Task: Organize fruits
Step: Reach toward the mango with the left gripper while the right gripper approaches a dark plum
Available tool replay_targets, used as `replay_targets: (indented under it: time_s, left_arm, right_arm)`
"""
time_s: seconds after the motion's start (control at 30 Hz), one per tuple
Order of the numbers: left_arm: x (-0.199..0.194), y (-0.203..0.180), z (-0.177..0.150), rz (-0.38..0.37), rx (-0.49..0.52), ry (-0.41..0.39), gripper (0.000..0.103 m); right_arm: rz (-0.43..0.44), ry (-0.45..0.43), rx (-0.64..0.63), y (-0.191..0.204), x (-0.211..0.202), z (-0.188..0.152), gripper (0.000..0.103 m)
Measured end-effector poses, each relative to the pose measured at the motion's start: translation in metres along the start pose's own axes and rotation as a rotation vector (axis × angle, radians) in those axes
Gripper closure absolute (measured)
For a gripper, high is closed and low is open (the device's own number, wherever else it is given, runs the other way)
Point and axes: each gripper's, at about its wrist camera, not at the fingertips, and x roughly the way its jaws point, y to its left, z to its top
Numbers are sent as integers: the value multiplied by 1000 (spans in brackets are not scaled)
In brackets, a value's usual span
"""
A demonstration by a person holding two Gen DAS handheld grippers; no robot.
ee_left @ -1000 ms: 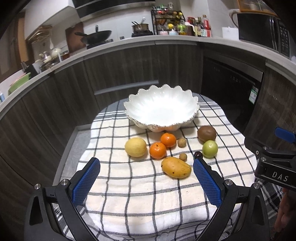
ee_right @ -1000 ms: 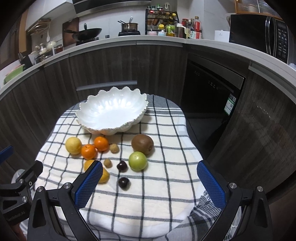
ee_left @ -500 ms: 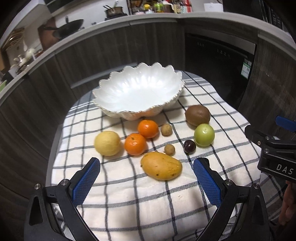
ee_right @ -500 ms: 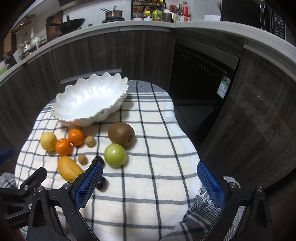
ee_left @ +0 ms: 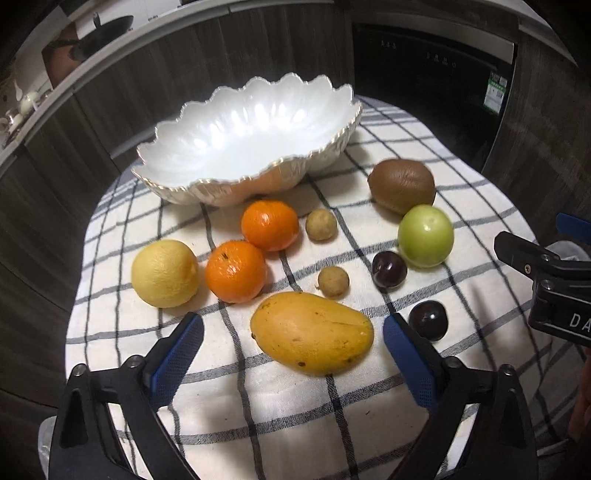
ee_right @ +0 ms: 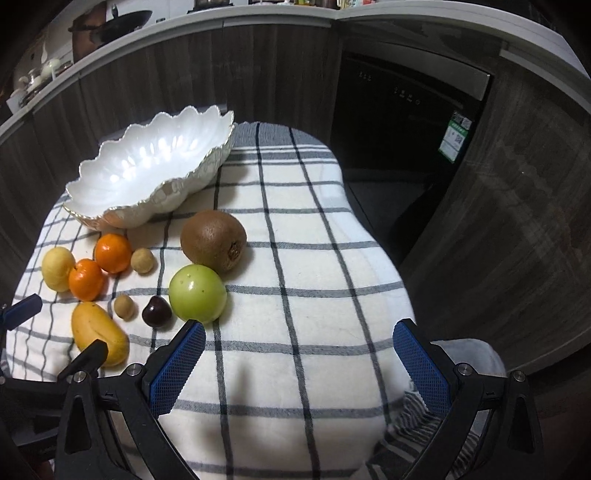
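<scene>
A white scalloped bowl (ee_left: 243, 136) (ee_right: 147, 166) stands empty at the back of a checked cloth (ee_left: 295, 398). In front of it lie a lemon (ee_left: 164, 273), two oranges (ee_left: 269, 225) (ee_left: 235, 271), two small brown fruits (ee_left: 321, 224) (ee_left: 333, 282), a kiwi (ee_left: 402, 185) (ee_right: 213, 240), a green apple (ee_left: 425, 235) (ee_right: 197, 293), two dark plums (ee_left: 389, 268) (ee_left: 428, 319) and a mango (ee_left: 312, 332) (ee_right: 98, 334). My left gripper (ee_left: 293, 336) hovers over the mango, its jaws wide and closing, the pads clear of the fruit. My right gripper (ee_right: 299, 338) is open above bare cloth, right of the apple.
The cloth covers a small table (ee_right: 314, 258) ringed by dark wood cabinets (ee_left: 184, 66) and a dishwasher front (ee_right: 402, 110). A countertop with a wok (ee_right: 122, 22) runs behind. The table drops off on the right side.
Both grippers have come down and forward toward the fruit. The mango now sits between the left fingers; the apple lies just left of the right gripper's left finger.
</scene>
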Motion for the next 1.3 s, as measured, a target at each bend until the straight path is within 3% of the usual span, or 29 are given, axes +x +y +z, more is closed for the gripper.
replay_targets:
  time_s: [0.4,0.53,0.77,0.83,1.03,1.3]
  left_arm:
    - [24,-6,-4,-47,17,50,9]
    - [28,-6,-5,-61,14,68,17]
    - [31,-3,-6,-97,-14,68,17]
    - [30,-3,-6,-98,-19,65,24]
    - [25,2,-13,-117,-46,57,24]
    - [0,19,-20,-85,-83,11,24]
  right_arm:
    - [-3,74,10,4,25,-5,0]
    - [-9,88,11,4,28,-5,0]
    - [-12,89,7,4,29,-6,0]
    - [-16,87,5,5,29,-6,0]
    - [-33,67,-10,8,20,-5,0]
    - [-14,31,-43,21,7,-1,0]
